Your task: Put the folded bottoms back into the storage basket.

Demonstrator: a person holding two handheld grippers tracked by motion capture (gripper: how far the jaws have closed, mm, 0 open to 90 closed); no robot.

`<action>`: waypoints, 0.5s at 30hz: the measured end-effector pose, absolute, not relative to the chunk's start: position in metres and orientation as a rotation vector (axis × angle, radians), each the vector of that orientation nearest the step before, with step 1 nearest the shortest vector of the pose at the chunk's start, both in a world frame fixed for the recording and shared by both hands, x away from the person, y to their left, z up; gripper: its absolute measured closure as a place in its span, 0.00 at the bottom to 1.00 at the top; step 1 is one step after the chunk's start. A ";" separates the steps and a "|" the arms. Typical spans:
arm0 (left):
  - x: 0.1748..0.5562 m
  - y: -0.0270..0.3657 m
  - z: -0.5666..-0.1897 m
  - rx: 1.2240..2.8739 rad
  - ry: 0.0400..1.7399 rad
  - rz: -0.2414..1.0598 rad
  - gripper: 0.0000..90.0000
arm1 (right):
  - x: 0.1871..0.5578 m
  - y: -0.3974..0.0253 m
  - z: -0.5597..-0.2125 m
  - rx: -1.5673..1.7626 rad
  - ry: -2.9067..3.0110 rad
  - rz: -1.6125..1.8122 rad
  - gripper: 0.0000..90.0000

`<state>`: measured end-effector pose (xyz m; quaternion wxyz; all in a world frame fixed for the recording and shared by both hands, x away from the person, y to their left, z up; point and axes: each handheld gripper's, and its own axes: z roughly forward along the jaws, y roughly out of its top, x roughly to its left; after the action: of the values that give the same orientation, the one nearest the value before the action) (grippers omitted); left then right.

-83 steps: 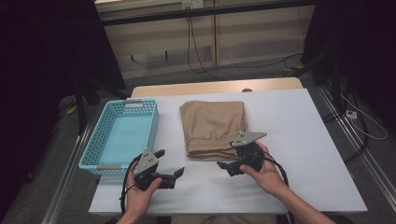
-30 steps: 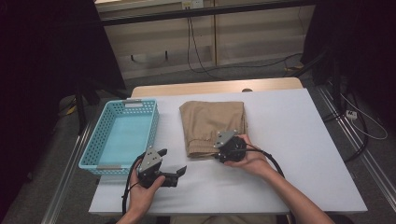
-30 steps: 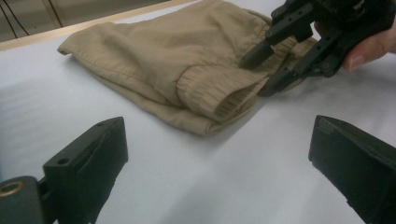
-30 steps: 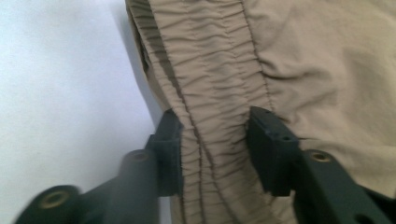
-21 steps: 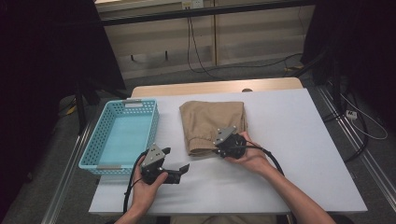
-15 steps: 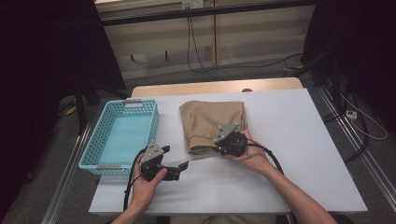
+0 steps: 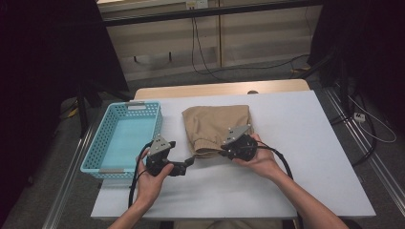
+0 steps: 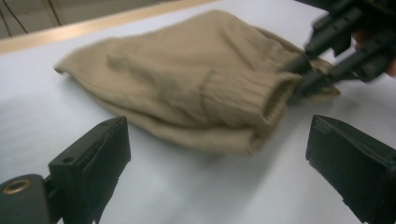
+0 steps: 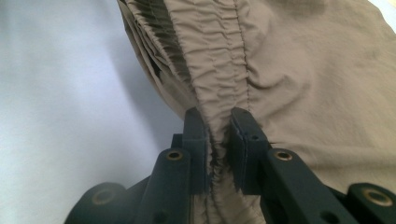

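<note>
Folded tan shorts lie in the middle of the white table, elastic waistband toward me. My right gripper is shut on that waistband; its jaws pinch the gathered fabric between them at the near edge. My left gripper is open just left of the shorts, jaws spread wide and pointing right at the waistband's near corner. Nothing is between its fingers. In the left gripper view the right gripper shows clamped on the cloth at upper right.
A light blue plastic basket stands at the table's left side, with nothing in it. Bare white tabletop lies to the right and front. Cables trail from both grippers toward the near edge.
My right gripper moved left and forward onto the shorts' waistband and closed on it. My left gripper shifted slightly right toward the shorts, staying open.
</note>
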<state>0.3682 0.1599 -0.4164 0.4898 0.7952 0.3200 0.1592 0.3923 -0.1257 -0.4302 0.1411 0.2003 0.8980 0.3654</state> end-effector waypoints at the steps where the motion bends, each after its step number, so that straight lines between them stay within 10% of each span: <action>1: 0.368 0.160 -0.416 1.932 0.777 0.387 0.07 | 0.390 -0.126 -0.430 0.574 2.592 1.057 0.87; 15: 0.395 0.146 -0.407 1.899 0.795 0.428 0.08 | 0.368 -0.135 -0.429 0.577 2.614 1.097 0.87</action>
<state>0.3945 0.1465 -0.4066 0.4966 0.7839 0.3282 0.1765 0.3677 -0.1346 -0.4294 0.1242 0.1978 0.8965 0.3764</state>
